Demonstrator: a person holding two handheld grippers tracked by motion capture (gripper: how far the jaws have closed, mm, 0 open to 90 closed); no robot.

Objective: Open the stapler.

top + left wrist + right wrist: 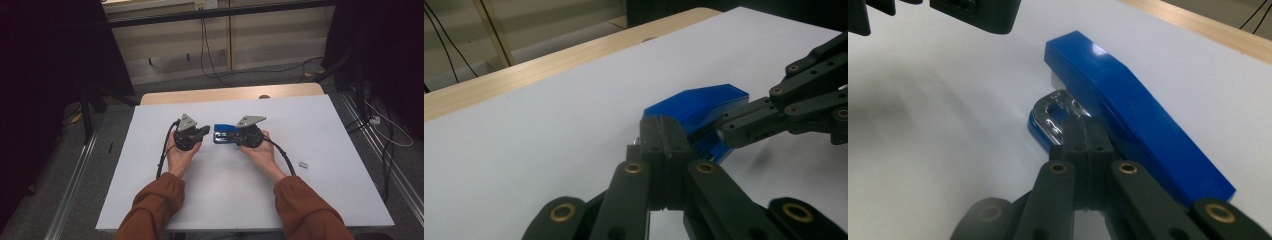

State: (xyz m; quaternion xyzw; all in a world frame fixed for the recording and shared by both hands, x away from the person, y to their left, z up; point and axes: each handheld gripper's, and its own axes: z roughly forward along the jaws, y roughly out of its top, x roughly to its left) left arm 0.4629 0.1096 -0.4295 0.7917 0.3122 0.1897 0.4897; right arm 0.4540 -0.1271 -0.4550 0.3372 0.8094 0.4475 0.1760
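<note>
While both of my jaws are shut tight, the blue stapler (223, 134) lies on the white desk (310, 200), right between my two grippers. In the high view its long side runs flat from 9 o'clock to 3 o'clock. My left gripper (204, 131) sits at the stapler's 9 o'clock end. My right gripper (235, 139) sits at its 3 o'clock end, and it looks like the closer one, because its tip pokes in at the stapler.

In the left gripper view, my own black jaws (663, 137) are pressed together with nothing between them. The stapler (696, 107) is just past them, toward 1 o'clock. I see its rounded blue nose. The other gripper's tip (736, 131) comes in from 3 o'clock and goes into the dark gap under the blue top.

In the right gripper view, my jaws (1084, 131) are closed too, and their tip rests by the shiny metal part (1053, 112) at the stapler's open mouth. I cannot tell if they pinch it. The blue top (1133, 115) runs from 11 o'clock down to 5 o'clock beside my jaws.

The stapler is hard, smooth plastic and shines a bit. The metal plate is curved and bright like a spoon. The desk is plain and flat. A small grey bit (302, 163) lies alone at the stapler's 4 o'clock.
</note>
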